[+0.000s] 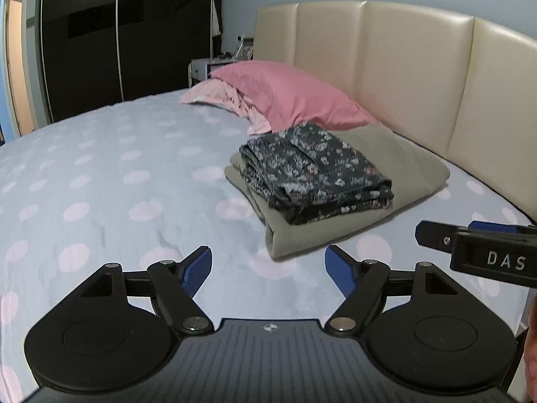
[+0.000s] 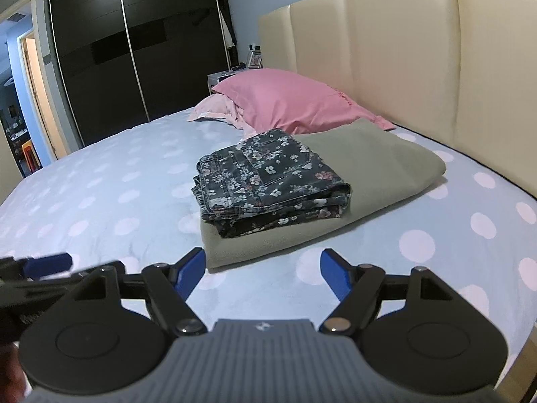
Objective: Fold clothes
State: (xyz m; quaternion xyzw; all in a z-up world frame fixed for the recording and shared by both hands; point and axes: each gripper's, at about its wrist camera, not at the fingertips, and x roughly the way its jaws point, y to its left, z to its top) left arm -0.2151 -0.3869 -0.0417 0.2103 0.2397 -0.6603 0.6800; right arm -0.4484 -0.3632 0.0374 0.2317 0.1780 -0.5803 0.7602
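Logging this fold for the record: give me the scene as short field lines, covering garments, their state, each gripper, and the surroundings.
top garment: floral dark jeans, folded
bottom garment: olive-grey garment, folded, under the jeans
surface: blue spotted bedsheet
behind stack: pink pillow against the cream headboard
left gripper: open, empty, short of the stack
right gripper: open, empty, short of the stack
background: dark wardrobe

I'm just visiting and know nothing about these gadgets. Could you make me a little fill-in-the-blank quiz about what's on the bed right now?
1. The folded floral jeans lie on top of a folded ____ garment.
2. Both the left gripper and the right gripper are ____ and hold nothing.
3. The pink pillow lies against the ____ headboard.

Missing words: olive-grey; open; cream
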